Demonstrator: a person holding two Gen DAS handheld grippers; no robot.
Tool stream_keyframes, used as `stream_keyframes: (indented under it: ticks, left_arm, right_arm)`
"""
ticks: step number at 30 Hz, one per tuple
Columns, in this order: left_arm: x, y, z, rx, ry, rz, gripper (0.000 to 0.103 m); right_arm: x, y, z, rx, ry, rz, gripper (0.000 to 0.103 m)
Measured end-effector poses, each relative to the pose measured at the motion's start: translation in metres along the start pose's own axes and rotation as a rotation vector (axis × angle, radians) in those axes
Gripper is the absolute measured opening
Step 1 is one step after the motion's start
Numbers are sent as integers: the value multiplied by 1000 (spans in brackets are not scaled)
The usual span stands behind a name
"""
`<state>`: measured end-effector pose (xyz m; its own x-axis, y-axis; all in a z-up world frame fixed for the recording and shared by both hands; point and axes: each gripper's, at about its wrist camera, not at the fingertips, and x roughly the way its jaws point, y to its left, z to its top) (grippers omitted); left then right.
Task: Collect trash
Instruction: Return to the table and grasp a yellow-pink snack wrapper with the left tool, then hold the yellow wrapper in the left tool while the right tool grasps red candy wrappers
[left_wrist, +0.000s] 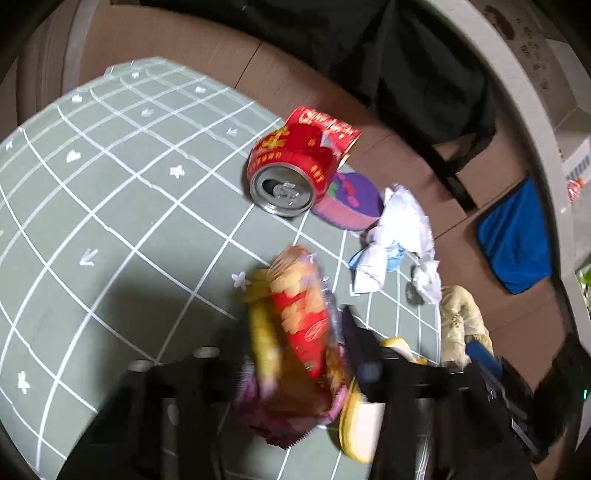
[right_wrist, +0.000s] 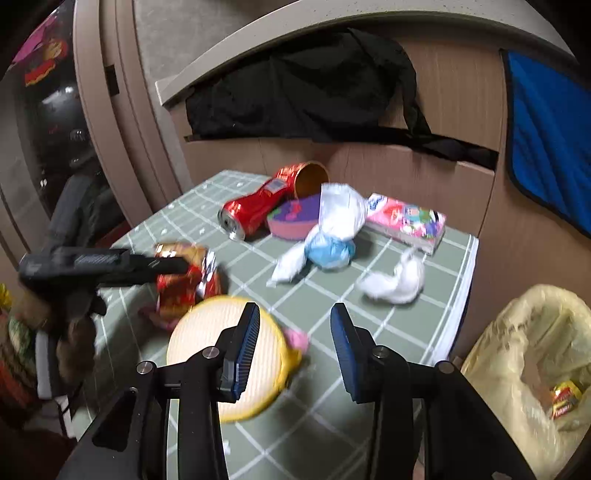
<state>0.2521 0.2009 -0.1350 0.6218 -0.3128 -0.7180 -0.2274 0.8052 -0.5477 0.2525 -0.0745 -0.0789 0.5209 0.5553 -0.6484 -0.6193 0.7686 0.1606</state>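
Note:
A red and yellow snack wrapper (left_wrist: 299, 325) sits crumpled between the dark fingers of my left gripper (left_wrist: 291, 350), which is shut on it just above the green checked tablecloth (left_wrist: 110, 221). In the right wrist view the left gripper (right_wrist: 173, 264) reaches in from the left with the wrapper (right_wrist: 184, 284). My right gripper (right_wrist: 293, 325) stands open with nothing between its blue pads (right_wrist: 245, 332), hovering over a round yellow-rimmed disc (right_wrist: 207, 343). Farther back lie a red can (right_wrist: 255, 210), a white and blue plastic bundle (right_wrist: 332, 229) and a crumpled tissue (right_wrist: 395, 280).
A bin lined with a pale yellow bag (right_wrist: 517, 343) stands off the table's right edge, a wrapper (right_wrist: 565, 398) inside. A red cup (right_wrist: 306, 177), a purple-pink pad (right_wrist: 295, 218) and a pink tissue pack (right_wrist: 406, 219) lie at the back. Cardboard walls with black cloth (right_wrist: 303, 85) enclose the table.

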Motion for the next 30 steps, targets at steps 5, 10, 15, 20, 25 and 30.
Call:
stream_keyframes:
  ticks: [5,10,15,20,25,30]
  left_arm:
    - [-19,-3,3,42,-54,-23,17]
    - [-51,-9,13,97,-118,-69,17]
    - [-54,-9,10,132,-98,-127,28]
    - [-44,-1,1,117,-75,-139,37]
    - [-36,1,-1,116,-54,-119,36]
    - [-18,-3,1,93,-26,-64,39]
  right_arm:
    - [-10,1,-14,-3,18,26,38]
    - [-9,11,-16,-16,20,54,38]
    - [0,27,-11,-45,24,81,38]
    - [5,39,-11,-63,36,90,38]
    - [4,42,-12,-76,42,80,38]
    - [6,37,-15,-41,49,88,38]
